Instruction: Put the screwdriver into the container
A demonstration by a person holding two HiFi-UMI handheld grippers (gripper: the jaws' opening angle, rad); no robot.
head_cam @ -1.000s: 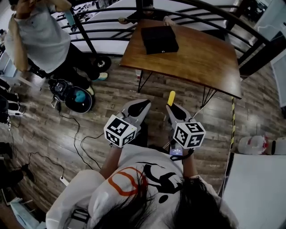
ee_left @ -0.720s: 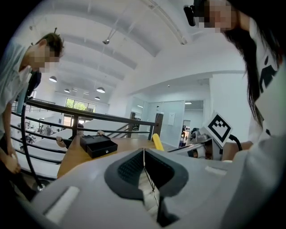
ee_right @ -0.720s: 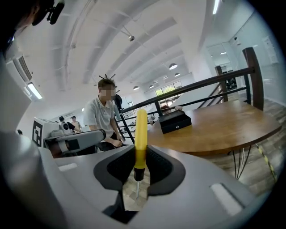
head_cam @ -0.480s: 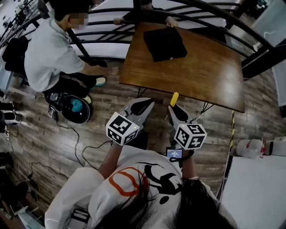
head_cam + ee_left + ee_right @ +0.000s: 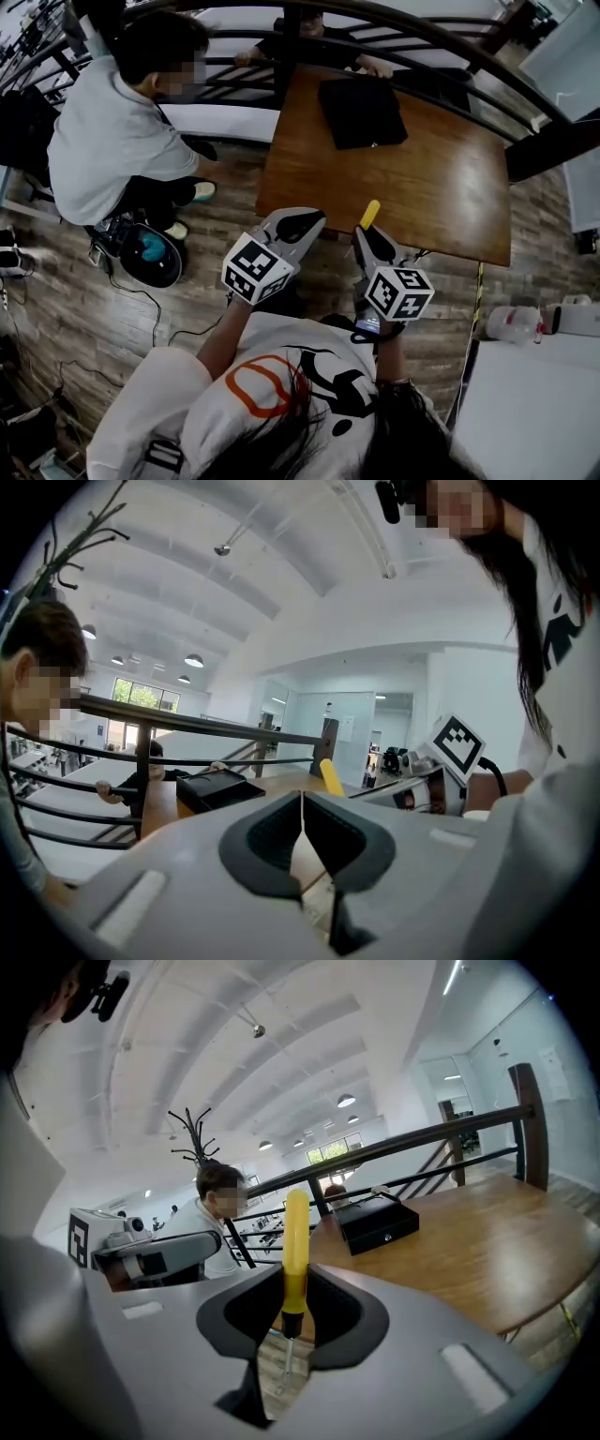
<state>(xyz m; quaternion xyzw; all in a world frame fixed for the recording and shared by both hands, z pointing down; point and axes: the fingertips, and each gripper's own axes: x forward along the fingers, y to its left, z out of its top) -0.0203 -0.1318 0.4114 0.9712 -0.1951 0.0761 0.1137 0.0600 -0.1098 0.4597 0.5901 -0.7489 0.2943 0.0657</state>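
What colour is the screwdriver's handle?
Yellow. The screwdriver shows best in the right gripper view, held in the right claw.

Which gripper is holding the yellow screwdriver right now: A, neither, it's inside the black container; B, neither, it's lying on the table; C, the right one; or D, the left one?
C: the right gripper is shut on the yellow screwdriver, handle pointing up, while the left gripper is shut with nothing in it.
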